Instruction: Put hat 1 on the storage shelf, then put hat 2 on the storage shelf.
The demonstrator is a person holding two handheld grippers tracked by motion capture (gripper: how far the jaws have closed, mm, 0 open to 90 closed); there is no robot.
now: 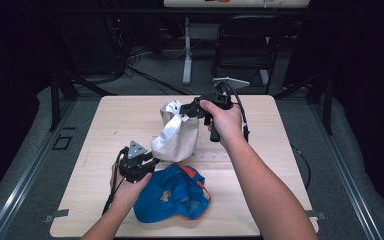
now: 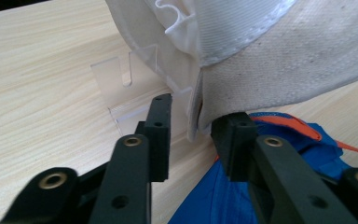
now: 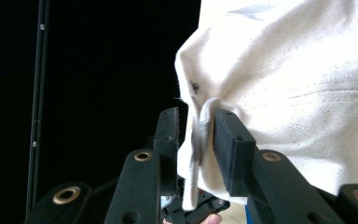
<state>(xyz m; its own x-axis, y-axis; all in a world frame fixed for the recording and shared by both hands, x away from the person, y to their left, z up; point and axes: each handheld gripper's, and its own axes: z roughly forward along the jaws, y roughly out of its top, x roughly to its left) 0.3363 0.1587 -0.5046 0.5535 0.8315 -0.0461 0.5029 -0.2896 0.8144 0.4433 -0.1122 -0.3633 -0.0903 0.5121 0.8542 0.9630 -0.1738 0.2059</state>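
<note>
At the centre of the high view, a cream-white canvas cap [image 1: 177, 135] stands propped on the pale wooden worktop [image 1: 105, 130], with a clear plastic stand [image 2: 135, 77] showing beneath it in the upper middle of the left gripper view. The right hand-held gripper [image 1: 187, 111], just right of centre, has the cap's top edge between its jaws; in the right gripper view a fold of cloth lies between them with the jaws partly apart, so the hold looks loose rather than clamped. The left hand-held gripper [image 1: 147, 165], lower left of centre, sits at the cap's lower edge, its jaws parted with the brim edge in the gap and not pressed. A blue fabric cap with orange trim [image 1: 172, 195] lies just below, touching the white one. Judging from this, with neither grip firm the white cap could slip off its stand or sag onto the blue cap. A closing left jaw might also catch the blue cloth, or knock the clear stand over.
</note>
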